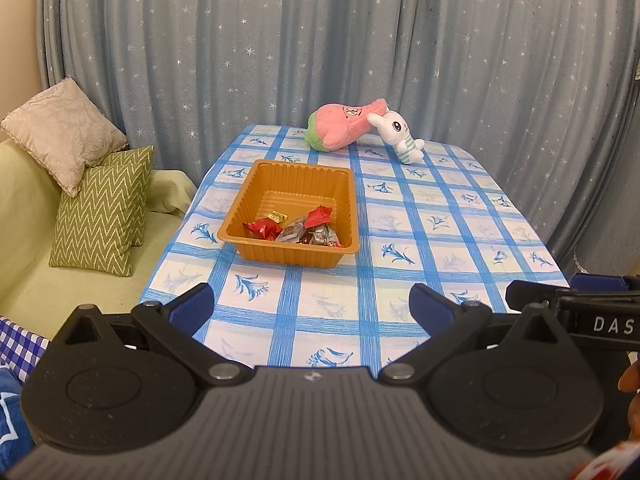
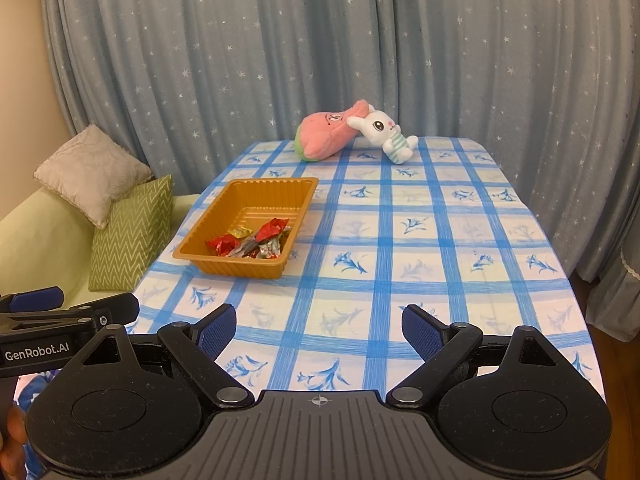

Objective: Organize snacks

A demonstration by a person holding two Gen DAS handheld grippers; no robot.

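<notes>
Snacks in crinkly red and silver wrappers point(image 1: 296, 229) sit inside the ribbed orange plastic tray point(image 1: 256, 196); our left gripper point(image 1: 310, 307) and right gripper point(image 2: 318, 330) hover before it, jaws wide and empty, sorting seemingly finished or awaiting a next pick

Orange ribbed plastic tray point(image 1: 294, 258) sits on table w/ blue-check flower-print cloth point(image 1: 400, 280), toward its left side. Foil-wrapped snacks point(image 1: 296, 228) lie in tray's near half. Pink plush w/ green end point(image 1: 344, 128) at far edge, white bunny plush point(image 1: 400, 136) touching its right. Left of table: pale green sofa point(image 1: 24, 240), zigzag-weave green cushion point(image 1: 100, 216) in front of beige square cushion point(image 1: 60, 132). Star-print grey-blue curtain point(image 1: 320, 40) behind all
</notes>
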